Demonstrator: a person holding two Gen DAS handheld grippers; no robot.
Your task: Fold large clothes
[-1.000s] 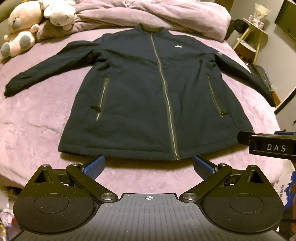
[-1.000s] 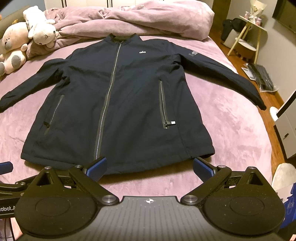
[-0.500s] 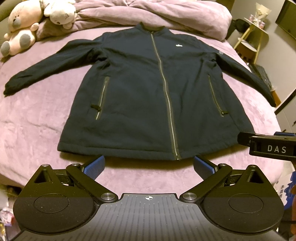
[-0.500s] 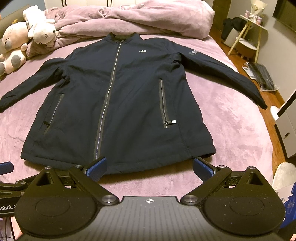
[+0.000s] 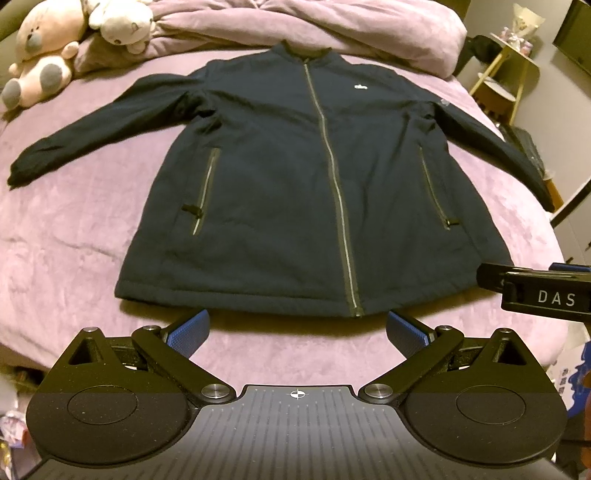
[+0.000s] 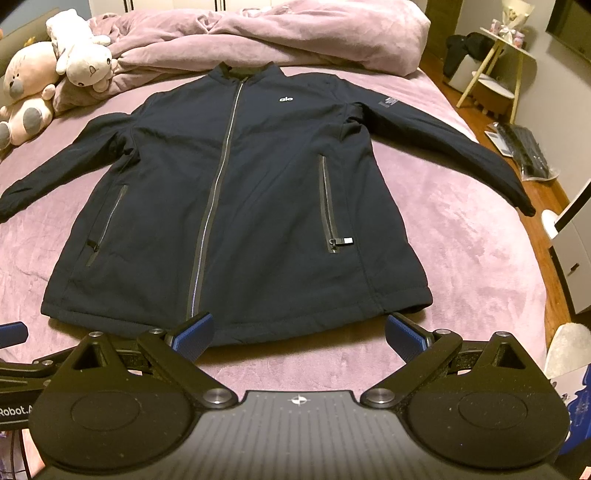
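A dark navy zip-up jacket (image 5: 295, 177) lies flat and face up on the pink bed cover (image 5: 74, 240), zipped, both sleeves spread outward, collar at the far end. In the right wrist view the same jacket (image 6: 258, 192) fills the middle, its hem nearest me. My left gripper (image 5: 297, 328) hovers open just short of the hem, blue pads wide apart with nothing between them. My right gripper (image 6: 299, 330) is open too, over the hem's near edge and holding nothing. The right gripper's black body (image 5: 535, 291) shows at the right edge of the left wrist view.
Two plush toys (image 6: 55, 74) sit at the far left corner of the bed. A bunched pink duvet (image 6: 295, 33) lies behind the collar. A small side table (image 6: 495, 70) and wooden floor with a dark keyboard (image 6: 524, 151) are to the right, past the bed's edge.
The right wrist view has crept slightly forward and down toward the hem. The left gripper and the jacket have barely moved. Both grippers stay open.
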